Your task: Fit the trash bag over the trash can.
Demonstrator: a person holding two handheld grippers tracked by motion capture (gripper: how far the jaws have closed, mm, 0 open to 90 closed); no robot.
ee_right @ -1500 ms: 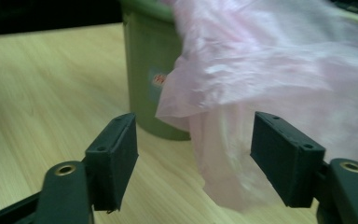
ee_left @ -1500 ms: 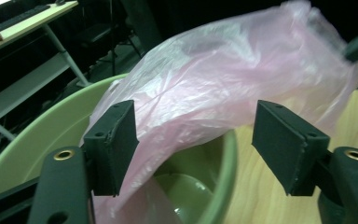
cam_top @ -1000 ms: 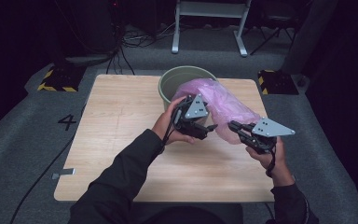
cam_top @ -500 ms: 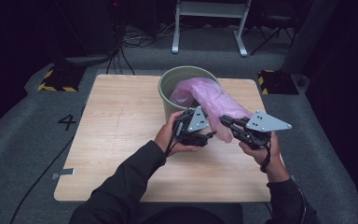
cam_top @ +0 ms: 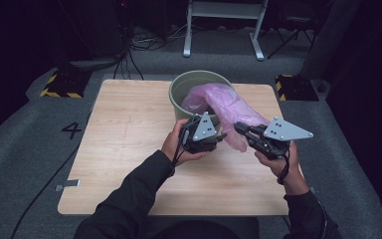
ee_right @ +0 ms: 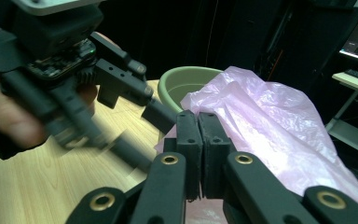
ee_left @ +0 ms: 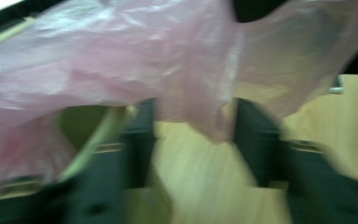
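A pink plastic bag (cam_top: pixel 219 99) spills out of a green round bin (cam_top: pixel 179 92) at the back of the wooden table (cam_top: pixel 129 149) and stretches toward both grippers. My right gripper (cam_top: pixel 238 126) has its jaws pressed together (ee_right: pixel 198 140) on a fold of the bag (ee_right: pixel 270 121), just in front of the bin (ee_right: pixel 177 79). My left gripper (cam_top: pixel 222 135) faces it from the left, close by. Its jaws stand open (ee_left: pixel 196 140), and a loose edge of the bag (ee_left: pixel 121 60) hangs down between them, beside the bin's rim (ee_left: pixel 98 135). That view is blurred.
A metal stand (cam_top: pixel 224 30) and cables lie on the grey floor behind the table. Yellow-and-black blocks (cam_top: pixel 59 84) (cam_top: pixel 291 87) sit at the table's far corners. Bare wood spreads to the left and front of the hands.
Both grippers have come toward the person and closer together. The right one moved left. The bag is drawn out longer and narrower from the bin.
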